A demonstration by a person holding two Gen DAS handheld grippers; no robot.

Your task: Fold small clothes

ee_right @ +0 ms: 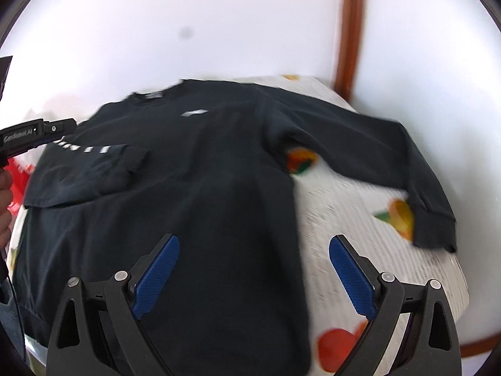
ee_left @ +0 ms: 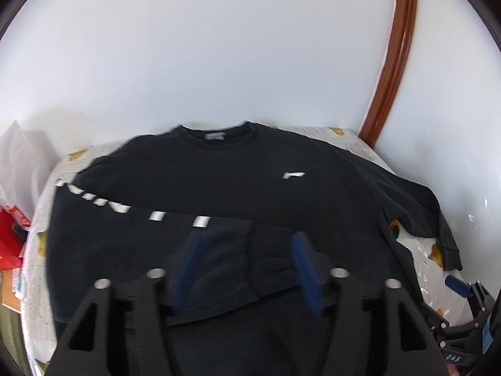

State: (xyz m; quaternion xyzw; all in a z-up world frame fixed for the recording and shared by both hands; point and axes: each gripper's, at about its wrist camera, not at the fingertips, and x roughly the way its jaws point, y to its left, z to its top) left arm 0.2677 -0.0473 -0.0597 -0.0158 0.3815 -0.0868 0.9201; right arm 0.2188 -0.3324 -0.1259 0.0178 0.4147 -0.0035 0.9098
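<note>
A black long-sleeved sweatshirt [ee_left: 250, 181] lies front up on a small table, collar toward the wall; it also shows in the right wrist view [ee_right: 219, 172]. Its left sleeve [ee_left: 238, 266] with white lettering is folded across the body. My left gripper [ee_left: 247, 250] is open just above that sleeve's cuff, holding nothing. The other sleeve [ee_right: 369, 150] lies spread out to the right. My right gripper [ee_right: 253, 257] is open and empty over the shirt's lower right side.
The table has a white cover with fruit prints [ee_right: 360, 206]. A white wall stands behind it with a brown wooden frame [ee_left: 394, 53] at the right. Red and white packages [ee_left: 12, 228] lie left of the table.
</note>
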